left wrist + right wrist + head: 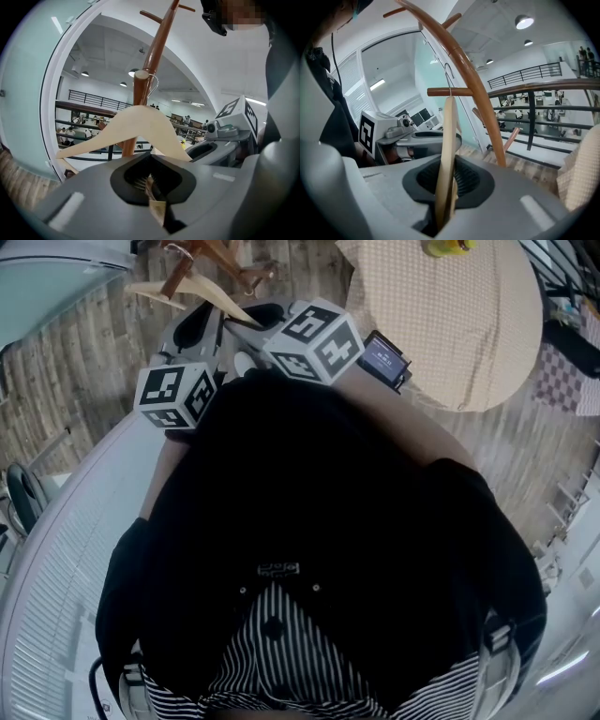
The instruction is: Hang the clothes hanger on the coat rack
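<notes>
The pale wooden clothes hanger (136,124) hangs broadside in the left gripper view and edge-on (449,140) in the right gripper view. Its wire hook (449,75) loops over a level peg (440,92) of the brown coat rack (157,42); I cannot tell whether it rests on the peg. My right gripper (444,208) is shut on the hanger's lower edge. In my left gripper (153,199) a tan wooden piece sits pinched between the jaws, seemingly one end of the hanger. From the head view both grippers are raised side by side under the hanger (187,292), below the rack's feet (220,259).
A round table with a beige checked cloth (450,324) stands right of the rack, a yellow object (445,247) on it. A curved glass wall (28,93) lies behind the rack, with a dark railing (534,84) beyond. The floor is wood planks (84,352).
</notes>
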`<state>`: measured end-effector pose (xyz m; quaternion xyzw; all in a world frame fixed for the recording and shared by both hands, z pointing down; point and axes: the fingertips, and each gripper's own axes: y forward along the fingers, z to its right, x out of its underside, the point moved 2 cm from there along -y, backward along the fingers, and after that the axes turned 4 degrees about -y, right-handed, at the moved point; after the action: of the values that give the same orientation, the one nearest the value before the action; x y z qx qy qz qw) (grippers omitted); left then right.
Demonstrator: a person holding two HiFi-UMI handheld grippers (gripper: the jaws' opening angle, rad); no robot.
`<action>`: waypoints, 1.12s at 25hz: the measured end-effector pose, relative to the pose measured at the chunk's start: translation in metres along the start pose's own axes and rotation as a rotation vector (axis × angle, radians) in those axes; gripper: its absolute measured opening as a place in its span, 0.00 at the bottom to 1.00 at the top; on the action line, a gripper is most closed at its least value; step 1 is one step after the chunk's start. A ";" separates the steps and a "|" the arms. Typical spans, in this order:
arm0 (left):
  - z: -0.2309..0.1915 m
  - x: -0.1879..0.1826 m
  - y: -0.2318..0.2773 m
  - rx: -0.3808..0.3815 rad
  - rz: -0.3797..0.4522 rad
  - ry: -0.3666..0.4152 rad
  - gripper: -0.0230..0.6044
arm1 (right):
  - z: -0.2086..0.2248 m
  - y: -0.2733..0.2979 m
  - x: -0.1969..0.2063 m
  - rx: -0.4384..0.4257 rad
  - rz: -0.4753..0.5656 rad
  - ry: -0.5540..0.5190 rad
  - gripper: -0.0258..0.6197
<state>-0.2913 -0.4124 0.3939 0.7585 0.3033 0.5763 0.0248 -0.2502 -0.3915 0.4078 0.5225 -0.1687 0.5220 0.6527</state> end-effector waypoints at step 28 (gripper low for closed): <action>-0.014 0.000 0.034 0.088 -0.047 -0.071 0.04 | 0.061 0.029 0.024 0.120 -0.190 -0.037 0.11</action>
<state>-0.2888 -0.4445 0.4119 0.7716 0.3448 0.5344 0.0157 -0.2458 -0.4345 0.4654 0.5838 -0.0991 0.4573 0.6635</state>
